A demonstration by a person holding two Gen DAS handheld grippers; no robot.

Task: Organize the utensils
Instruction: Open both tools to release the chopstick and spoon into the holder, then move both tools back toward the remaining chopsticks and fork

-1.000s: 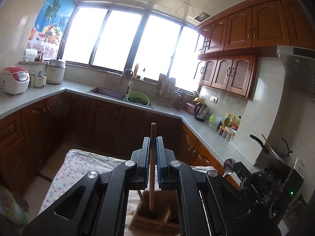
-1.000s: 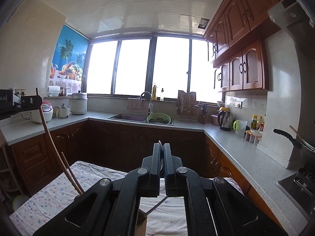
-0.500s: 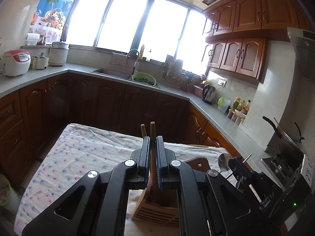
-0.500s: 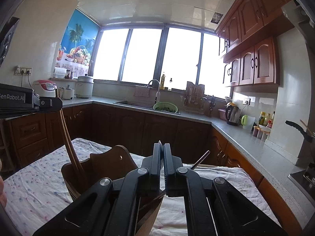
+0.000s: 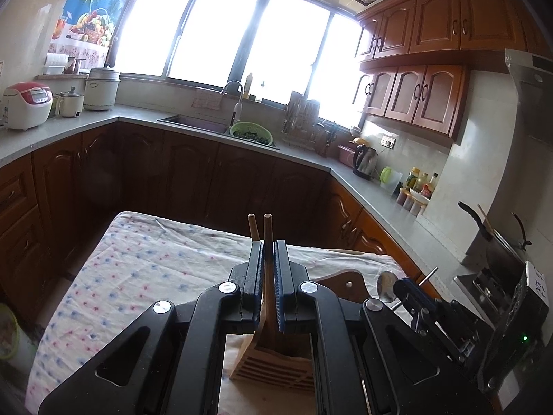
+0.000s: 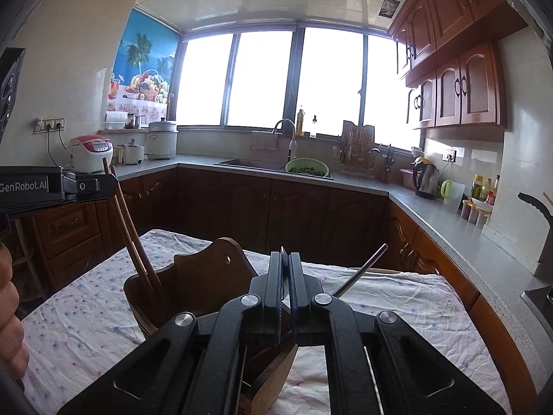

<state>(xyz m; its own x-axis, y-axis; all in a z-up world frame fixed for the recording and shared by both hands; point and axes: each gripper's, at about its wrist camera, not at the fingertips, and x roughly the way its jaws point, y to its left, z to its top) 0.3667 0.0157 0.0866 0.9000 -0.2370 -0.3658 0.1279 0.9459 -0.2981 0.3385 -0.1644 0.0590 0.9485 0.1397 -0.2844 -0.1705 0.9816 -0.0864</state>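
Your wooden holder [image 6: 193, 283] sits on the cloth-covered surface [image 5: 145, 263]. Left gripper [image 5: 269, 276] is clamped on a chopstick [image 5: 266, 242] over it, right gripper [image 6: 285, 287] pinches a spoon [image 5: 386, 285]. Both are stiff, light and slick, so grab mid-shaft.

We see matt wooden chopsticks [image 5: 266, 242], a slatted wood holder [image 5: 276, 363], a glossy metal spoon [image 5: 387, 285], and crumpled printed cloth [image 5: 145, 269].
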